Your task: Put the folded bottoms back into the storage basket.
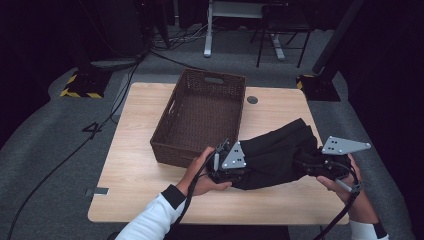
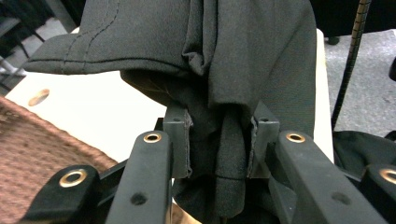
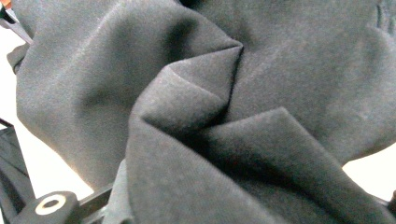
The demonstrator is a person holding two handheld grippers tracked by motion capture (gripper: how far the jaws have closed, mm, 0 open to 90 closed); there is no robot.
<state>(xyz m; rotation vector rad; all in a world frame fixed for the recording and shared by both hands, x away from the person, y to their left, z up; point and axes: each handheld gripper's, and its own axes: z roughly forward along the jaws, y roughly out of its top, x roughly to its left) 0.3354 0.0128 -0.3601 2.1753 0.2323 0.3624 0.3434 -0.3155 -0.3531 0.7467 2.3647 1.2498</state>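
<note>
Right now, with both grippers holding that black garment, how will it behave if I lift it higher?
The black garment will probably sag between the left gripper and right gripper: it bunches in soft folds. It seems light and unlikely to slip, since fabric fills both grips.

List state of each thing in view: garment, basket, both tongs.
black garment: bunched, held at both ends, lifted partly off the table
wicker basket: upright, empty, beside the garment
left tongs: shut on a fold of the garment
right tongs: shut on the garment, jaws buried in cloth
</note>
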